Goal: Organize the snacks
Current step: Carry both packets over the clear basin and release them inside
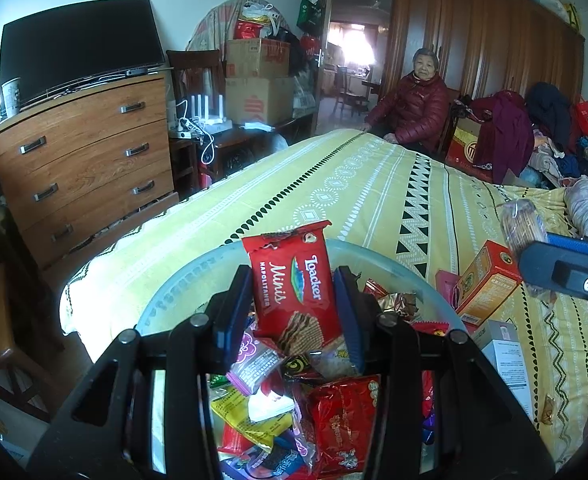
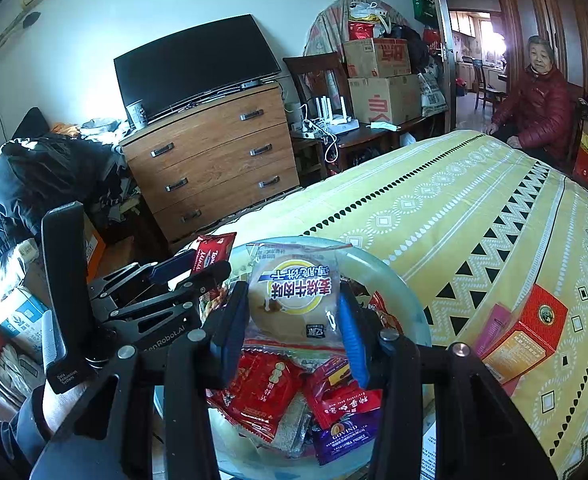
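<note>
My left gripper (image 1: 294,280) is shut on a red Loacker Minis wafer packet (image 1: 294,280), held upright above a translucent round basin (image 1: 394,268) filled with several snack packets. My right gripper (image 2: 291,296) is shut on a clear packet with a round biscuit (image 2: 294,292), held over the same basin (image 2: 390,280). In the right wrist view the left gripper (image 2: 207,266) shows at the left with the red packet (image 2: 211,254) in it. In the left wrist view the biscuit packet (image 1: 522,224) shows at the right edge.
The basin sits at the near end of a bed with a yellow patterned cover (image 2: 454,208). An orange-red box (image 2: 526,332), a pink packet (image 2: 494,328) and a white box (image 1: 506,352) lie right of it. A person in a red jacket (image 1: 418,108) sits beyond the bed. A wooden dresser (image 1: 81,152) stands at the left.
</note>
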`<state>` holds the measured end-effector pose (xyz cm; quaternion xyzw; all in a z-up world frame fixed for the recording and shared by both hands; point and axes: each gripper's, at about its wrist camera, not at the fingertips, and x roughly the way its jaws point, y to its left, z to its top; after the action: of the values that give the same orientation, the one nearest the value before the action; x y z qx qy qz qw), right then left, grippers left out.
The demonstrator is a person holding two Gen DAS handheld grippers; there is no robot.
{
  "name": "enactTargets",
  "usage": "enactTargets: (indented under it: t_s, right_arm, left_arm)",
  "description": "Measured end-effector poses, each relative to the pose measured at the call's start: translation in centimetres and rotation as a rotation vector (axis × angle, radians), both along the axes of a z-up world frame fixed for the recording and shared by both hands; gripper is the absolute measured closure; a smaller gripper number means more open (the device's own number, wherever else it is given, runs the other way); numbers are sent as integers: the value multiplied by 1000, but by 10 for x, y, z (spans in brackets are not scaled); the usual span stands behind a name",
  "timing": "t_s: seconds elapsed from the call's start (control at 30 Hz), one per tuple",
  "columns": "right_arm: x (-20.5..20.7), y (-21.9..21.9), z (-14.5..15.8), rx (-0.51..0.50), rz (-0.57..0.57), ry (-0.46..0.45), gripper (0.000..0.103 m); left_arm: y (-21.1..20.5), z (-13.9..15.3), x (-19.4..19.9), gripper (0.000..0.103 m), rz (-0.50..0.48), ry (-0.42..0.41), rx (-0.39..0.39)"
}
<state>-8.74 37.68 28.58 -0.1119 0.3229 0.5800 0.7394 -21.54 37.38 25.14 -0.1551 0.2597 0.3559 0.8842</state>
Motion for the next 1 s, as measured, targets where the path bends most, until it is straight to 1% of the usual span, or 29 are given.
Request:
enactTargets:
  t_s: [0.6, 0.67, 0.73, 0.77, 0.8, 0.83, 0.87, 0.93, 1.0]
  right_arm:
    - [3, 4, -2, -2, 0, 18, 56]
    - [4, 4, -2, -2, 1, 20, 54]
    - [5, 5, -4, -6, 3, 28, 51]
    - [5, 5, -4, -7, 2, 29, 49]
    - [6, 5, -4, -6, -1, 25, 44]
    - [5, 4, -4, 2, -4, 22, 41]
    - [5, 2, -3, 8, -6, 25, 41]
    - [4, -1, -1, 19, -3, 28, 41]
    - [3, -6, 1, 28, -4, 24, 38]
  left_arm:
    - [7, -6, 4, 61, 12, 33, -11]
    - [7, -6, 5, 60, 14, 37, -10]
    - [8, -8, 6, 59, 19, 47, -10]
    - [8, -8, 6, 55, 23, 49, -9]
    - [8, -9, 6, 51, 27, 50, -9]
    - [9, -9, 5, 41, 35, 51, -6]
    - [9, -9, 5, 32, 42, 51, -3]
    - [7, -8, 4, 24, 51, 51, 3]
    - [6, -8, 5, 18, 47, 53, -1]
